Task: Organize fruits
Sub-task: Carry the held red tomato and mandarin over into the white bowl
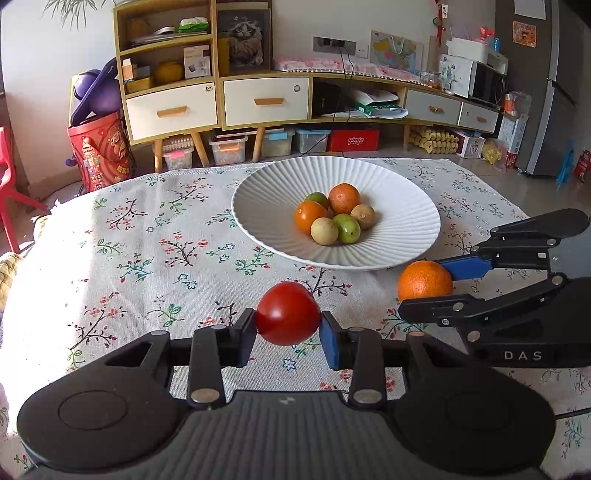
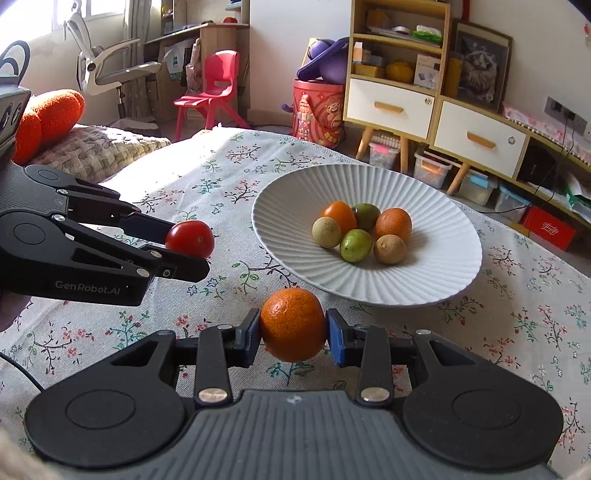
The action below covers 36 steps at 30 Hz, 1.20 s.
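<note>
Over floral tablecloth (image 1: 129, 258), left gripper (image 1: 288, 334) holds tomato (image 1: 288, 314); right gripper (image 2: 293, 338), seemingly orange (image 2: 293, 325).

Both views are bright and sharp at centre. Daylight enters from a window (image 2: 99, 7) at the upper left of the right wrist view, overexposing a patch of the tablecloth (image 1: 55, 288) on the desk. The plate (image 2: 443, 229) casts a soft shadow. Fisheye distortion curves straight edges; corners vignette black.

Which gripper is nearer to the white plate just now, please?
Right, narrowly. The right gripper, holding the orange, sits just before the white plate's near rim; the left gripper, holding the tomato, is slightly farther back.
</note>
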Available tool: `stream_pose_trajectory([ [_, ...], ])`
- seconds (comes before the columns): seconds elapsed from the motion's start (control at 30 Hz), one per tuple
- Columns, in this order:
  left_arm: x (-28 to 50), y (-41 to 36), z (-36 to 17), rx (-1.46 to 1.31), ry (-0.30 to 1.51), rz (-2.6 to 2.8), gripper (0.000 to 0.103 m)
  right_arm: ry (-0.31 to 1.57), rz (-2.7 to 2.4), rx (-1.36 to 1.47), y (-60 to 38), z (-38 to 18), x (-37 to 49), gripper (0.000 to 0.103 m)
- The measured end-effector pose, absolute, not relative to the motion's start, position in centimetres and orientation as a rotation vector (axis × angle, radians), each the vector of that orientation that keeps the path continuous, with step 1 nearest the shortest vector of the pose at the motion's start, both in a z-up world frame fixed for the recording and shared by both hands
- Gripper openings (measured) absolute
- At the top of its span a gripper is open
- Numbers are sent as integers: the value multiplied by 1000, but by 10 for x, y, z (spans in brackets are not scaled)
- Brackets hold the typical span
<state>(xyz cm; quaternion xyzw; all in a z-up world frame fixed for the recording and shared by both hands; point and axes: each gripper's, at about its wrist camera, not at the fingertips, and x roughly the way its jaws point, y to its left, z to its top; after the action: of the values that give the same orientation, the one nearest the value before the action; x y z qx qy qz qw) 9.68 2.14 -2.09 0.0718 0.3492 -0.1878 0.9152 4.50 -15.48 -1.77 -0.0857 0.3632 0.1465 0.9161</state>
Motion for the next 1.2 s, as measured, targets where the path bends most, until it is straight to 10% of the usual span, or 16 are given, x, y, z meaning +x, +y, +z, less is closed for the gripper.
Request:
stream_pose_trajectory([
  [1.2,155,-27,-11,74,734,-291,22,734,1,-30,-193,-14,100,34],
])
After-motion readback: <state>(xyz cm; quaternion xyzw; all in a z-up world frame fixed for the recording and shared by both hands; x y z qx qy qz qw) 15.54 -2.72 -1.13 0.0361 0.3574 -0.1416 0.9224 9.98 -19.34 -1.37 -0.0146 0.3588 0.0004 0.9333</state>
